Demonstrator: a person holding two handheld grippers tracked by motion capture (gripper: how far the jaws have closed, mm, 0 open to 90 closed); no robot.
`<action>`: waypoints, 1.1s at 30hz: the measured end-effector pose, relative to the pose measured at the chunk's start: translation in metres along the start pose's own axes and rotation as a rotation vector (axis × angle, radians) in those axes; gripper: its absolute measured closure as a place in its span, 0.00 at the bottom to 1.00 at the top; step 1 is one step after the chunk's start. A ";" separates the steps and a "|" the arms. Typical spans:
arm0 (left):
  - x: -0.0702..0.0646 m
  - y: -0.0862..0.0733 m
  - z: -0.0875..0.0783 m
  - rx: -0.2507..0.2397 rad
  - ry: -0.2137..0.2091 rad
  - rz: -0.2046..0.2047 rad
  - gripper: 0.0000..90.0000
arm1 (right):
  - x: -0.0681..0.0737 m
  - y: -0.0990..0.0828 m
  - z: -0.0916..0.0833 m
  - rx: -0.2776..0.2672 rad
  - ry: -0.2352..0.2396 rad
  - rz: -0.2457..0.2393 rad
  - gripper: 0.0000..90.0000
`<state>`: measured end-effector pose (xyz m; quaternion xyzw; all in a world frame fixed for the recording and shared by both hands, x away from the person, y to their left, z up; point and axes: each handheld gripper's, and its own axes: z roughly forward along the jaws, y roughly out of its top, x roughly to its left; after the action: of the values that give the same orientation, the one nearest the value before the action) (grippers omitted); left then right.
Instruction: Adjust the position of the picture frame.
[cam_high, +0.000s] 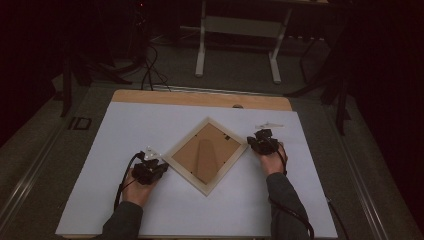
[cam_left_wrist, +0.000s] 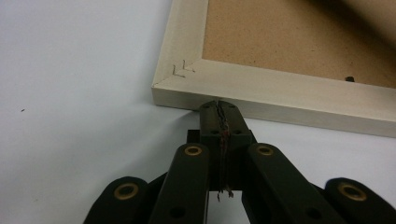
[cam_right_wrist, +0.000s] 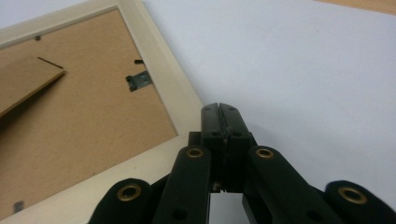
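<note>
Your left tongs (cam_left_wrist: 219, 106) are pressed together, empty, tips touching the outer edge of the picture frame (cam_high: 206, 155) near its left corner. Your right tongs (cam_right_wrist: 219, 109) are likewise pressed together with nothing between them, poised over the frame's rim at the right corner. The frame lies face down, backing board up, turned diamond-wise at the middle of the white tabletop (cam_high: 125, 125), between both hands. Judgement: you are at the bracing stage, frame not yet gripped. The next move calls for spreading the jaws and seating them over the rim before any lift or turn.
</note>
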<state>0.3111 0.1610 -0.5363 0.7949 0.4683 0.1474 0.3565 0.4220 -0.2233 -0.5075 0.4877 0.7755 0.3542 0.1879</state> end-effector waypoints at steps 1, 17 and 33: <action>0.000 0.000 0.000 0.000 0.001 0.000 1.00 | -0.001 0.000 0.001 0.006 -0.002 0.001 1.00; -0.003 0.007 0.004 0.018 0.008 0.009 1.00 | -0.007 -0.001 0.015 0.039 -0.060 0.034 1.00; -0.004 0.011 0.009 0.017 -0.010 -0.011 1.00 | -0.003 -0.003 0.015 0.077 -0.041 0.006 1.00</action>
<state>0.3214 0.1497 -0.5345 0.7962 0.4719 0.1372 0.3529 0.4309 -0.2214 -0.5203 0.5043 0.7829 0.3145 0.1838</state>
